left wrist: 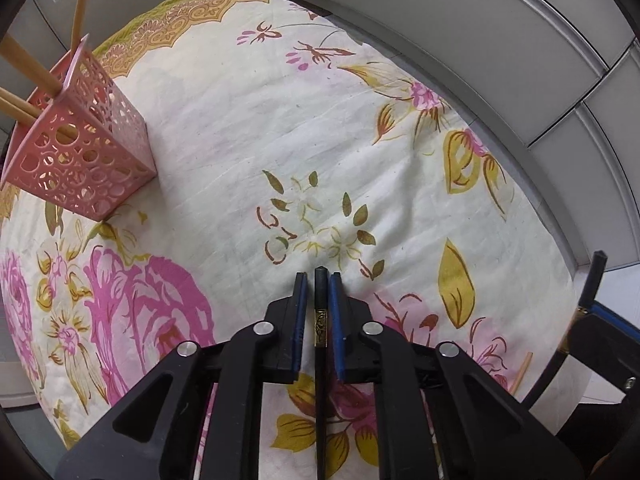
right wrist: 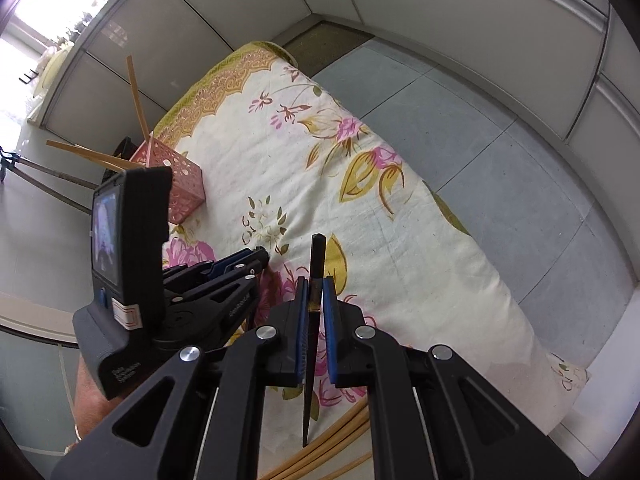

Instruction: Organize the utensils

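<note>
My left gripper (left wrist: 318, 280) is shut on a black chopstick (left wrist: 320, 292) that runs lengthwise between its blue pads, just above the floral cloth. A pink perforated holder (left wrist: 80, 148) stands at the far left with several bamboo chopsticks (left wrist: 28, 68) leaning in it. In the right wrist view my right gripper (right wrist: 316, 284) is shut on a second black chopstick (right wrist: 318, 256), whose thin tip hangs down behind the jaws. The left gripper (right wrist: 256, 258) sits just left of it, and the holder (right wrist: 180, 184) is beyond. The right gripper (left wrist: 588, 312) also shows at the right edge of the left wrist view.
A cream cloth with pink flowers (left wrist: 280, 120) covers the table. Loose bamboo chopsticks (right wrist: 340, 436) lie under the right gripper at the near edge. Grey floor tiles (right wrist: 480, 140) and pale wall panels (left wrist: 480, 20) surround the table. A person's hand (right wrist: 90, 396) holds the left gripper.
</note>
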Available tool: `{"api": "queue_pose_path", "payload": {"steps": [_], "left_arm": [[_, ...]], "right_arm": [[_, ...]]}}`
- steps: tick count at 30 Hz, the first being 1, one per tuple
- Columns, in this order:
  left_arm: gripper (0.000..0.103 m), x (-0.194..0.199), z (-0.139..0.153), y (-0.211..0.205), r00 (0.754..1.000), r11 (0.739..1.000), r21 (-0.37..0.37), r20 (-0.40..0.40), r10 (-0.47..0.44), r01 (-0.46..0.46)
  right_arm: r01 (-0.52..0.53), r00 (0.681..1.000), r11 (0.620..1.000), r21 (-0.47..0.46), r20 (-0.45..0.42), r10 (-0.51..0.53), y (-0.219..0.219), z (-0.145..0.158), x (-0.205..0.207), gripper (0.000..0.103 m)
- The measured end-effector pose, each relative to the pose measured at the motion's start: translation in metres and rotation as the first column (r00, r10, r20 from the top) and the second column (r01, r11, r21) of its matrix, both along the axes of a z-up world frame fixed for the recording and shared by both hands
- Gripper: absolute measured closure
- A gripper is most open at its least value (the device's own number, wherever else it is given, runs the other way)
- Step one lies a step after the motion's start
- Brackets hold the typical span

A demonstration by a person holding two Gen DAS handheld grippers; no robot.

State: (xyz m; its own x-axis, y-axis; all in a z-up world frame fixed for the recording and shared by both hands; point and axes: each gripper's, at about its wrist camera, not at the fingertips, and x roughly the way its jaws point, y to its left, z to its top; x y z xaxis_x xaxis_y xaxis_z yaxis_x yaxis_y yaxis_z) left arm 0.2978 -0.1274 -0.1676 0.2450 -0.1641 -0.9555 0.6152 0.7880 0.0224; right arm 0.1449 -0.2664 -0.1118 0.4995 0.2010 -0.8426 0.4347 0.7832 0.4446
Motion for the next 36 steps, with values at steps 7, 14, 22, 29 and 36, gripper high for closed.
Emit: {"api": "queue_pose_path", "payload": {"steps": [7,14,22,29,36], "left_arm": [[0.097,-0.029,0.019,0.036,0.976,0.989,-0.129,0.194,0.1,-0.076],[0.097,-0.065,0.087,0.076,0.892,0.954,-0.264,0.385,0.237,-0.14],[0.097,-0.073,0.146,0.096,0.806,0.925,-0.347,0.497,0.322,-0.155],[0.097,-0.068,0.194,0.108,0.728,0.89,-0.433,0.564,0.39,-0.142],[0.097,-0.031,0.269,0.116,0.611,0.847,-0.52,0.635,0.472,-0.114]], "right_arm": [[-0.009,0.995,0.998,-0.069,0.099,0.016,0.003,0.025,-0.014,0.095],[-0.012,0.983,0.991,-0.13,0.182,0.036,0.018,0.048,-0.02,0.095],[-0.032,0.97,0.987,-0.157,0.234,0.069,0.039,0.063,-0.02,0.095],[-0.043,0.959,0.984,-0.172,0.269,0.089,0.045,0.073,-0.022,0.095],[-0.043,0.954,0.989,-0.144,0.287,0.083,0.035,0.072,-0.02,0.095]]}}
